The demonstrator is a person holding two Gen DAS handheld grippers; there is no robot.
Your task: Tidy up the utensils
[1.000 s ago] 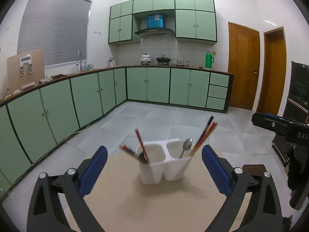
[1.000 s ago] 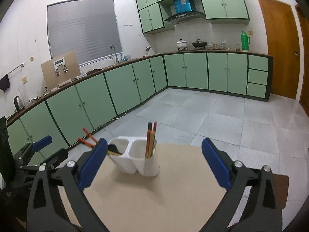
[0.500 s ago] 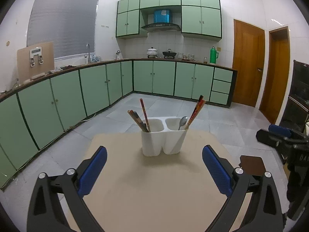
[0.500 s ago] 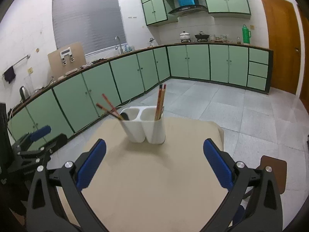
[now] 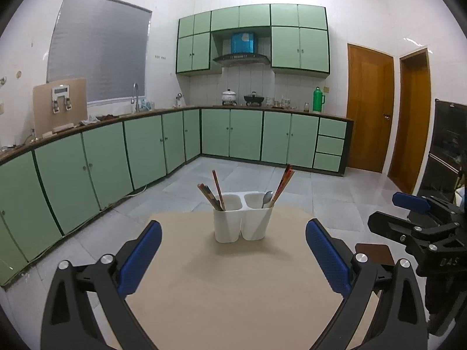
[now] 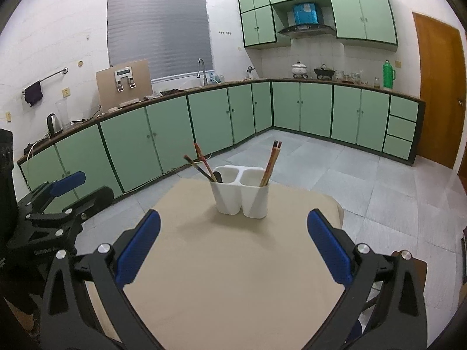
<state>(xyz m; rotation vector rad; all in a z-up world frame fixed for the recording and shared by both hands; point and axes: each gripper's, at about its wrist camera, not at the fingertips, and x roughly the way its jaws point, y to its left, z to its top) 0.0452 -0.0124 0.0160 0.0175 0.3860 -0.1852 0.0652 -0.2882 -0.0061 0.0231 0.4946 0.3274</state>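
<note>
A white two-compartment utensil holder stands upright near the far edge of the beige table; it also shows in the right wrist view. Its left compartment holds red-brown chopsticks. Its right compartment holds a metal spoon and more chopsticks. My left gripper is open and empty, well short of the holder. My right gripper is open and empty, also short of the holder; it shows at the right of the left wrist view.
Green cabinets and a counter line the kitchen's left and back walls. Two wooden doors stand at the right. A brown stool seat sits beside the table's right edge. Grey tile floor surrounds the table.
Both grippers have pulled back and risen from the holder, which now looks smaller and farther off. Both stay open and empty. The holder has not moved.
</note>
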